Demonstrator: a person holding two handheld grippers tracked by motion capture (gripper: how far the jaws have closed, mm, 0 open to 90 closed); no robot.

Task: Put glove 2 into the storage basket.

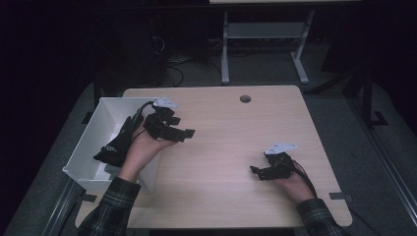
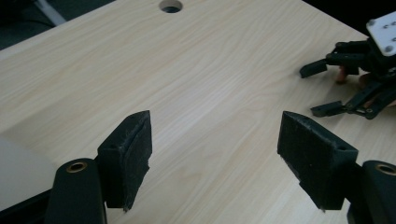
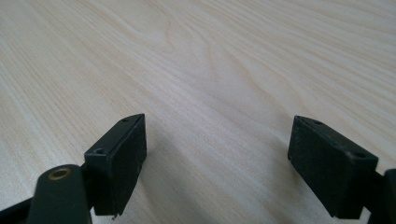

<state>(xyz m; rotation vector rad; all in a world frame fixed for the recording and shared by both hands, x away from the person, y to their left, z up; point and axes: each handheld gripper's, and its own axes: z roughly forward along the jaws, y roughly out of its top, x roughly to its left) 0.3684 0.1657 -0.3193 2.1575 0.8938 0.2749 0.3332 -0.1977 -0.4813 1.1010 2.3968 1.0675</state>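
The box (image 1: 101,129) hangs off the table's (image 1: 231,147) left edge; its inside is partly hidden by the left gripper (image 1: 183,132) and a dark bag-like thing (image 1: 117,145) too dim to identify. The bag's long axis runs from the box's near end up toward the gripper. The left gripper, jaws wide and empty, sits just right of the box. The right gripper (image 1: 254,171), well right of the box, is also wide and empty.

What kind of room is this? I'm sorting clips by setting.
Probably a lab or workshop: a bare wooden table, another table frame behind, loose cables on grey carpet, and a white bin.
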